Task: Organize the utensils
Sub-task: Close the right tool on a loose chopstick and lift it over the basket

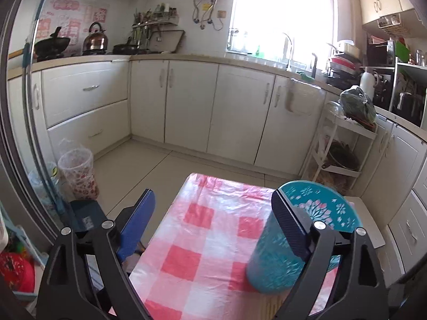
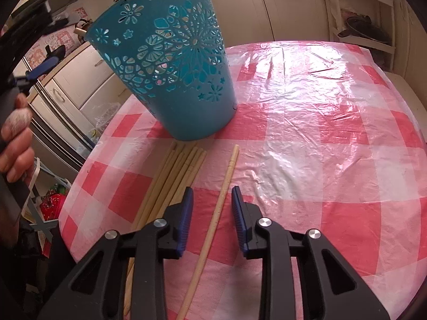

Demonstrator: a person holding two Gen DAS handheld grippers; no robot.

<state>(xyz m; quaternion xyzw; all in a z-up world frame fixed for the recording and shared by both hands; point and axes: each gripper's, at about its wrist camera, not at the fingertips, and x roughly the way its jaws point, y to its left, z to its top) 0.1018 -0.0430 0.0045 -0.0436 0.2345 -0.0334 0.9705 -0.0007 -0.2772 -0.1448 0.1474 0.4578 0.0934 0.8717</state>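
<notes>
**Teal holder on the checked cloth, one chopstick between your right jaws**

From your left wrist camera, your left gripper [image 1: 213,200] stands released, jaws spread wide with nothing pressed between them. The teal holder [image 1: 272,261] sits at the right-hand finger, partly behind it; whether the pad touches its wall you cannot tell from here. It is a round plastic tub with flower-shaped cut-outs through the side. It stands on the table [image 1: 202,240], which wears a pink-and-white checked plastic cloth. Beyond lie a pale tiled floor, cream cabinets [image 1: 186,106] along two walls, a kettle [image 1: 95,40] on the stove, a bright window, and a white shelf cart [image 1: 344,144] carrying a bagged bundle of greens.

From your right wrist camera, your right gripper [image 2: 212,202] has narrowed but is not clenched: the single chopstick [image 2: 213,226] lies flat on the cloth between the pads, with clear gaps on both sides. It is pale wood, long and slim. Just to its left lies a bundle of chopsticks [image 2: 173,176], side by side, their far ends near the holder's base. The holder appears tilted in this view, and its inside is hidden. Your other hand [image 2: 16,144] shows at the left edge.
</notes>
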